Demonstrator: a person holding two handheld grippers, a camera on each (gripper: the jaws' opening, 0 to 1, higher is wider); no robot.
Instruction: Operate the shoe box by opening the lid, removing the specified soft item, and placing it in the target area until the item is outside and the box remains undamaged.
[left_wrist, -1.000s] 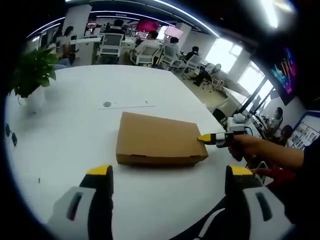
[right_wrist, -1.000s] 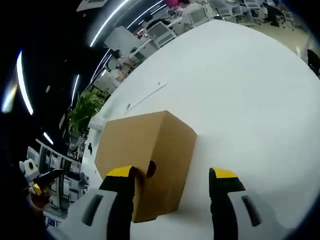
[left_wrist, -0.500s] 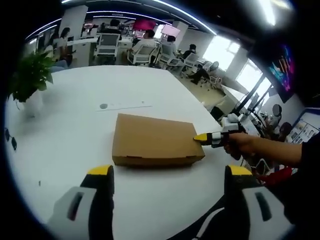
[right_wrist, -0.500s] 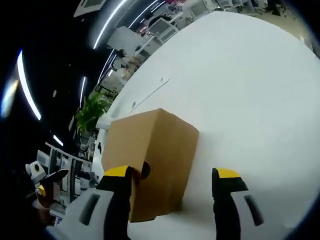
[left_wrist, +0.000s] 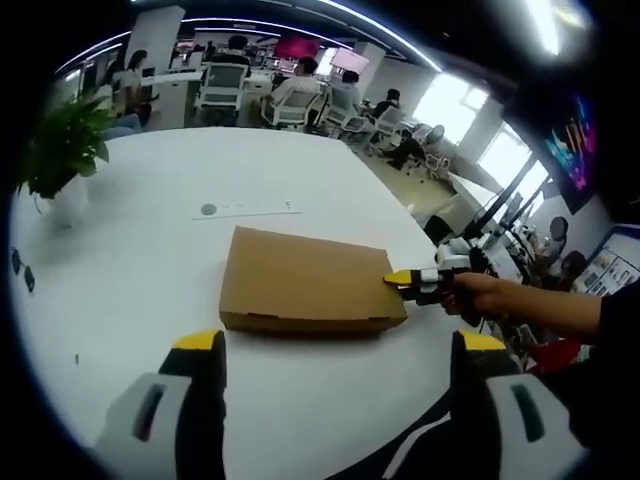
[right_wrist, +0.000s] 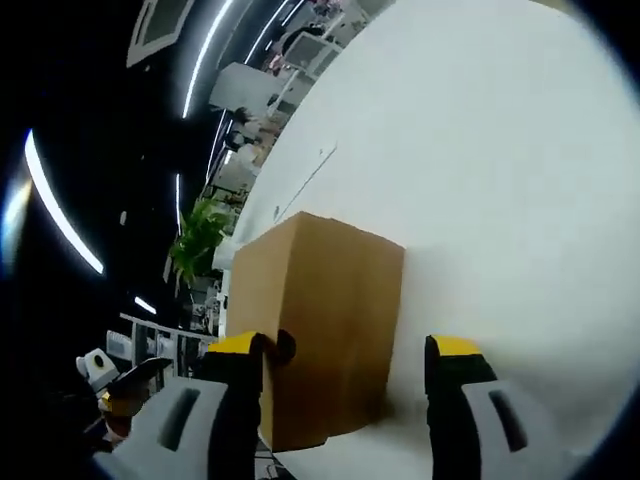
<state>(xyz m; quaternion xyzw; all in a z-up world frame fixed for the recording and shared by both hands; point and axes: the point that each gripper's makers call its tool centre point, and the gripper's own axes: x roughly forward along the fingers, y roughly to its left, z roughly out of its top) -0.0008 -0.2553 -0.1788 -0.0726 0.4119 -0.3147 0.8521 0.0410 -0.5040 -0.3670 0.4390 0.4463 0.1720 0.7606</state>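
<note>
Touching shoe box (left_wrist: 305, 282) end, right claw (left_wrist: 402, 279)

The box (left_wrist: 305, 283) is plain brown cardboard on a white table (left_wrist: 150, 260). Both grippers have yellow tips over grey and white bodies. The plant (left_wrist: 62, 143) at the far left is green.

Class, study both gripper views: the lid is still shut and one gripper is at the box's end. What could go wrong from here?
1. The right gripper sits open at one end of the flat brown cardboard shoe box; prying there may crease or tear the cardboard.
2. The left gripper hangs back, open, so the unbraced box may slide across the smooth white table.
</note>
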